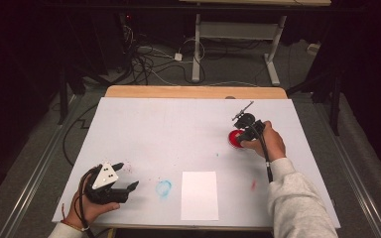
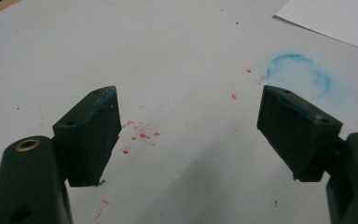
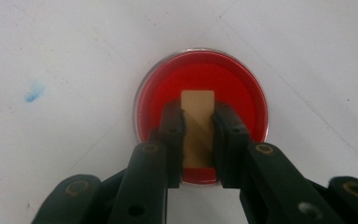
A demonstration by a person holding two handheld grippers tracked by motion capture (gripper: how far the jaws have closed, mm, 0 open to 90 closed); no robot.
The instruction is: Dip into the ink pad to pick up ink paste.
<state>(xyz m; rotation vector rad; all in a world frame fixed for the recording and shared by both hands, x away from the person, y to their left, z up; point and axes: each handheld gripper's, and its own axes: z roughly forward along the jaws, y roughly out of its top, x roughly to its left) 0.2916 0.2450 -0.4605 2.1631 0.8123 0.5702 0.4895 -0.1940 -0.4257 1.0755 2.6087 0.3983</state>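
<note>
A round dish of red ink sits on the white table cover at the right. My right gripper is shut on a small wooden block, which it holds upright over the red surface of the dish; whether the block's underside touches the ink is hidden. From above, the right gripper hangs over the dish. My left gripper rests at the front left, its jaws wide open with nothing between them.
A blank white sheet of paper lies near the front edge. A blue ring smudge marks the cover beside it, right of the left gripper. Red specks dot the cover. Cables and a desk frame stand beyond the table.
</note>
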